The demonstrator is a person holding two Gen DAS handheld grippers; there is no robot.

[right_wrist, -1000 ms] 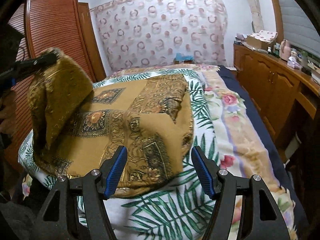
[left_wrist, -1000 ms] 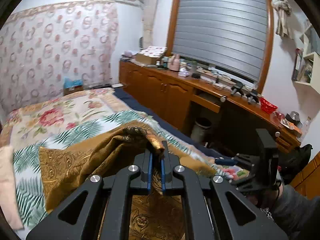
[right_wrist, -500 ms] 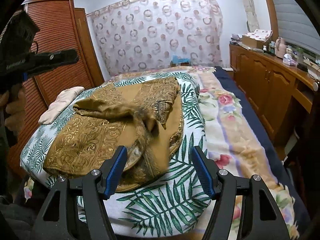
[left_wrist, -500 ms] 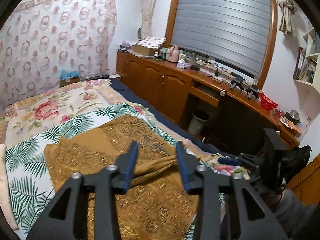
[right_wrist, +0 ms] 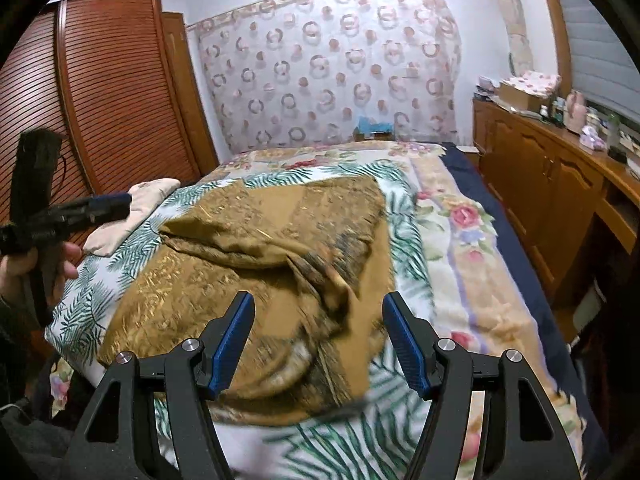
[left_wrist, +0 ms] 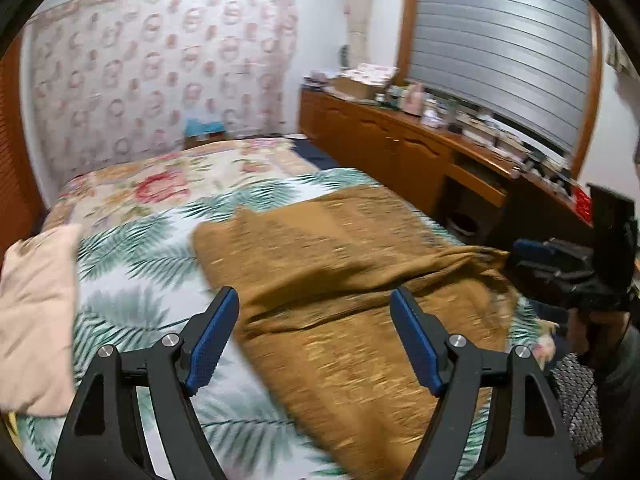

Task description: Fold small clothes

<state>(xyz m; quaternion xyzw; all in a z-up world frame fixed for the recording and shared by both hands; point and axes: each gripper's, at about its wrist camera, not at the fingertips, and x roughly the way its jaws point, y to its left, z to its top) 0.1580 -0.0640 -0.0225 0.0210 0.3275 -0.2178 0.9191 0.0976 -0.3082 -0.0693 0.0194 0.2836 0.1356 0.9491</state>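
On the bed (right_wrist: 472,248), over the palm-leaf sheet (left_wrist: 132,264), lies the brown cloth (right_wrist: 256,264) with its gold pattern, roughly folded, a loose rumpled flap lying across its middle. The left gripper (left_wrist: 312,332) hangs above the cloth's near edge, its blue fingers (left_wrist: 212,336) spread wide with nothing between them; the cloth fills the view from 12 round to 5 o'clock of that gripper. The right gripper (right_wrist: 318,340) is likewise wide apart and empty, poised over the bunched end of the cloth nearest it. Seen from the right camera, the left gripper sits off at 9 o'clock, clear of the fabric. A pale pink cloth (left_wrist: 36,320) rests on the sheet at 9 o'clock of the brown one, apart from it. A wooden cabinet (right_wrist: 548,184) runs along the wall at 3 o'clock.
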